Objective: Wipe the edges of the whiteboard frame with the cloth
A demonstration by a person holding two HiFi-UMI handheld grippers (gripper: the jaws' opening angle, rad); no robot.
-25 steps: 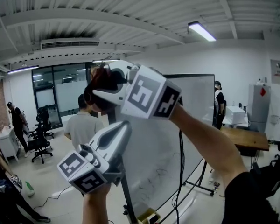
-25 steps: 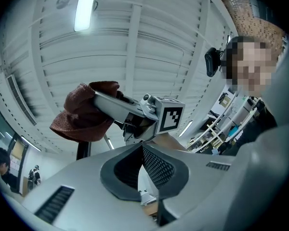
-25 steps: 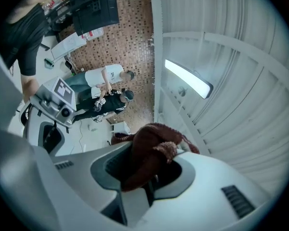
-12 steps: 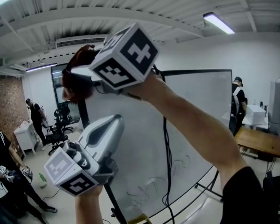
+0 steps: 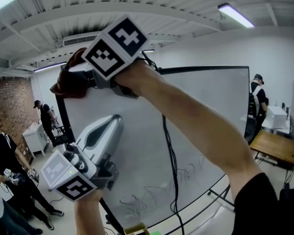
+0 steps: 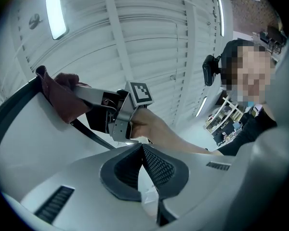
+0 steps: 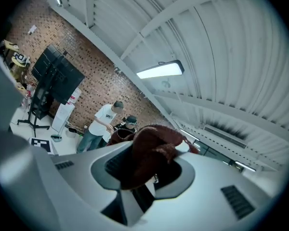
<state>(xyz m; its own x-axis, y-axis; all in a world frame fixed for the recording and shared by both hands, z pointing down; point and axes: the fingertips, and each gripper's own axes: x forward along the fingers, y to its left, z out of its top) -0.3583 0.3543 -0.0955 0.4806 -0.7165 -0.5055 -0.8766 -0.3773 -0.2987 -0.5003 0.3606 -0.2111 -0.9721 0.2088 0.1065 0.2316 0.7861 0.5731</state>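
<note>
A whiteboard with a black frame stands in front of me, faint scribbles low on its face. My right gripper is raised to the board's top left corner, shut on a dark red cloth that presses on the frame there. The right gripper view shows the cloth bunched between the jaws. The left gripper view sees the cloth on the frame corner from below. My left gripper hangs lower, in front of the board's left side, jaws shut with nothing between them.
Several people stand at the left by a brick wall and white cabinets. Another person is at the right beside a wooden table. A cable hangs from my right gripper across the board. Ceiling lights are overhead.
My right gripper has carried the cloth leftward along the top frame to the board's top left corner. The left gripper has shifted slightly left and down.
</note>
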